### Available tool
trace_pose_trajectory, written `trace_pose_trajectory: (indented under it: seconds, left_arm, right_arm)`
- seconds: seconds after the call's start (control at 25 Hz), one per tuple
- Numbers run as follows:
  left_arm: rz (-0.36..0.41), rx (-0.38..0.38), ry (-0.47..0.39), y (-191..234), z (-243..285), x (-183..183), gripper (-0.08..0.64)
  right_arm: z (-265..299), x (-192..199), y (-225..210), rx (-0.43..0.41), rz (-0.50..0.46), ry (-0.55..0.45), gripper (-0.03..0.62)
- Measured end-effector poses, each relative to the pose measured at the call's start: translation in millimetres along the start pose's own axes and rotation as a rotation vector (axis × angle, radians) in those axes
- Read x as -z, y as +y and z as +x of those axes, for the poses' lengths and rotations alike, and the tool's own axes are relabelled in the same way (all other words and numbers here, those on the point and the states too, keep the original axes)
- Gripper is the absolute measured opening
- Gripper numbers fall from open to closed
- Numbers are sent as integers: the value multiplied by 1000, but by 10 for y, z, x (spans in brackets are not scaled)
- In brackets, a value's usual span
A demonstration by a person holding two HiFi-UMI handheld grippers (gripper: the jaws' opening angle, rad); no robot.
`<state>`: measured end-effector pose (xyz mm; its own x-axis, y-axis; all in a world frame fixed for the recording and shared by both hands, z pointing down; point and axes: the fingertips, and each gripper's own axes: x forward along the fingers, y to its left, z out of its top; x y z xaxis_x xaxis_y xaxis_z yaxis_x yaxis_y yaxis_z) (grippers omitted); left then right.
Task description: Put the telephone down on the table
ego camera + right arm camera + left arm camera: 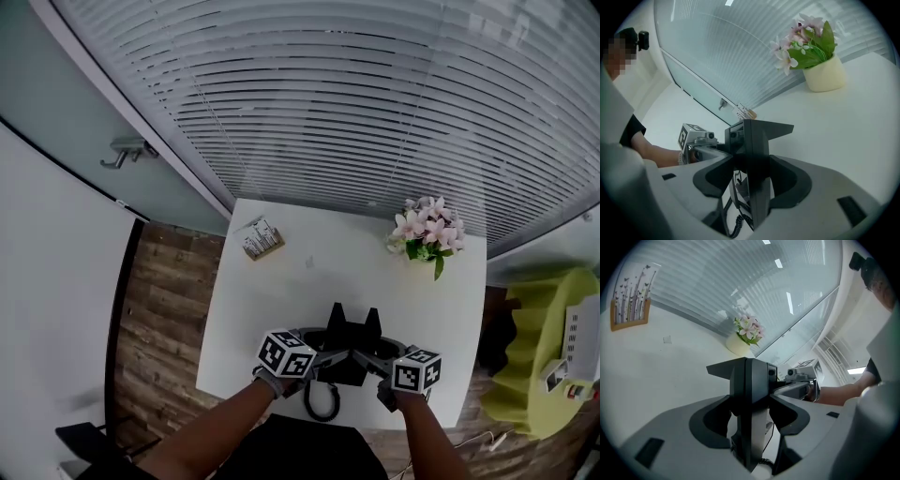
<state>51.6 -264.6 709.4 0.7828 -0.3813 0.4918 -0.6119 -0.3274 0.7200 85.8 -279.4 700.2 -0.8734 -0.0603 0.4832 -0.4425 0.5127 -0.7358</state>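
Note:
A black telephone (349, 339) is near the front edge of the white table (309, 272), held between both grippers. My left gripper (323, 356) is shut on its left side, and my right gripper (373, 358) is shut on its right side. In the left gripper view the jaws (749, 399) clamp a thin black upright panel of the telephone (747, 376). The right gripper view shows its jaws (752, 164) clamped on the opposite edge of the telephone (754, 136). A coiled cord (322, 401) hangs off below. I cannot tell whether the telephone touches the table.
A cream pot of pink flowers (427, 231) stands at the table's far right. A small wooden card holder (262, 238) stands at the far left. Window blinds run behind the table. A yellow-green chair (548, 361) is to the right, and wooden floor (164, 309) to the left.

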Motion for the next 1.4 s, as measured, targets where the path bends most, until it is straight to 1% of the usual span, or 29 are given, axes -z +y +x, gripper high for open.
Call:
trace_pose_trajectory:
  seconds: [0.12, 0.24, 0.48, 0.68, 0.84, 0.96, 1.16, 1.28, 1.4]
  left_arm:
    - [-26, 3, 8, 46, 20, -31, 259]
    - [-55, 4, 18, 128, 77, 13, 259]
    - [-74, 3, 34, 203, 159, 0, 258]
    - [-74, 11, 39, 217, 182, 25, 258]
    - [-71, 12, 22, 211, 181, 26, 259]
    - [-71, -7, 11, 229, 167, 27, 264]
    - [-66, -72, 0, 289, 27, 61, 288]
    - [-25, -116, -33, 263, -144, 17, 290]
    - [33, -149, -94, 141, -353, -102, 290]
  right_arm:
    - [48, 4, -60, -3, 27, 9, 250]
    - [79, 4, -127, -7, 56, 9, 252]
    - [111, 4, -242, -24, 108, -5, 252]
    - [113, 13, -257, -40, 104, -29, 252]
    - [110, 17, -254, -44, 107, -41, 252]
    - [97, 16, -266, -22, 87, -46, 255]
    - [-15, -16, -264, 52, 21, -49, 262]
    - [-188, -87, -256, 102, -23, -84, 262]
    - [-387, -199, -155, 136, -94, -138, 262]
